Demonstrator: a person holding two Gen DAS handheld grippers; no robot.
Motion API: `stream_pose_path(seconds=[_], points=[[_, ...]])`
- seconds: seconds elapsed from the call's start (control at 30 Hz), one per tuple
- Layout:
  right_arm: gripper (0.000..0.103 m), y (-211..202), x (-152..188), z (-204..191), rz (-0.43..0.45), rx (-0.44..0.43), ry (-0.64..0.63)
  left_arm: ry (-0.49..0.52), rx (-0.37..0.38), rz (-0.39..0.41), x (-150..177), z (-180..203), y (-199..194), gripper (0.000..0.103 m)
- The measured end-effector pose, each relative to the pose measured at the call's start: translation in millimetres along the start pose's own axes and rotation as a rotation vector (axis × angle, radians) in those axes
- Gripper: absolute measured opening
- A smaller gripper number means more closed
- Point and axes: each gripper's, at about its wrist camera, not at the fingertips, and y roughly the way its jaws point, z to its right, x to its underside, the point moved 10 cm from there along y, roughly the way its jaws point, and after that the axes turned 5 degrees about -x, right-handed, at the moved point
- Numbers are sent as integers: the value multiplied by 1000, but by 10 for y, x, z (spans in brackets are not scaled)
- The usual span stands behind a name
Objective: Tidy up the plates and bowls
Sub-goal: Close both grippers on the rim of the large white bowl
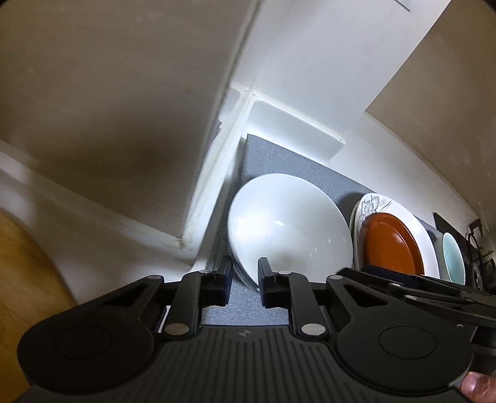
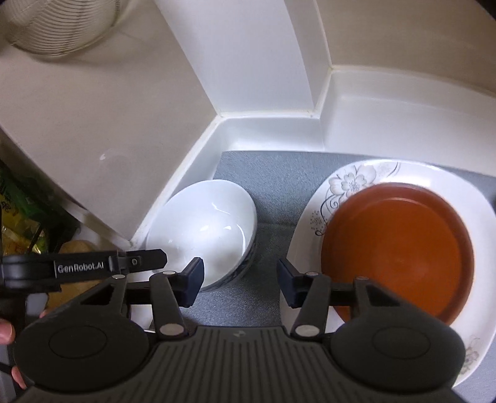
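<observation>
A stack of white bowls (image 1: 288, 226) sits on a grey mat (image 1: 279, 161) in a white cabinet corner; it also shows in the right wrist view (image 2: 204, 226). My left gripper (image 1: 245, 279) is open, its jaws on either side of the stack's near rim, apparently not clamped. A brown plate (image 2: 400, 251) lies on a white floral plate (image 2: 350, 183); both show in the left wrist view (image 1: 392, 245). My right gripper (image 2: 240, 279) is open and empty above the mat between bowls and plates. The left gripper's finger (image 2: 145, 259) shows at the bowl's left rim.
A teal bowl (image 1: 454, 257) stands at the far right. White cabinet walls (image 2: 248, 62) enclose the back and left. A wire basket (image 2: 62, 24) sits upper left, food packets (image 2: 18, 210) lower left. A wooden surface (image 1: 21, 279) is at the left.
</observation>
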Motion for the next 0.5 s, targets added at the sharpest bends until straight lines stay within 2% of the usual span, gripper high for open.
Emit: stream_pose_path(seconds=[0.17, 0.23, 0.27, 0.37, 0.5], points=[[56, 158, -47, 15, -16, -8, -2, -14, -6, 3, -17, 8, 55, 17], [36, 196, -56, 6, -20, -6, -8, 6, -18, -6, -3, 19, 37, 17], [20, 200, -60, -7, -21, 5, -19, 8, -24, -11, 17, 10, 8, 17], [18, 164, -32, -40, -20, 9, -41, 17, -35, -38, 83, 5, -22, 17], [18, 67, 121, -21, -44, -1, -25, -21, 28, -74, 184, -14, -99, 17]])
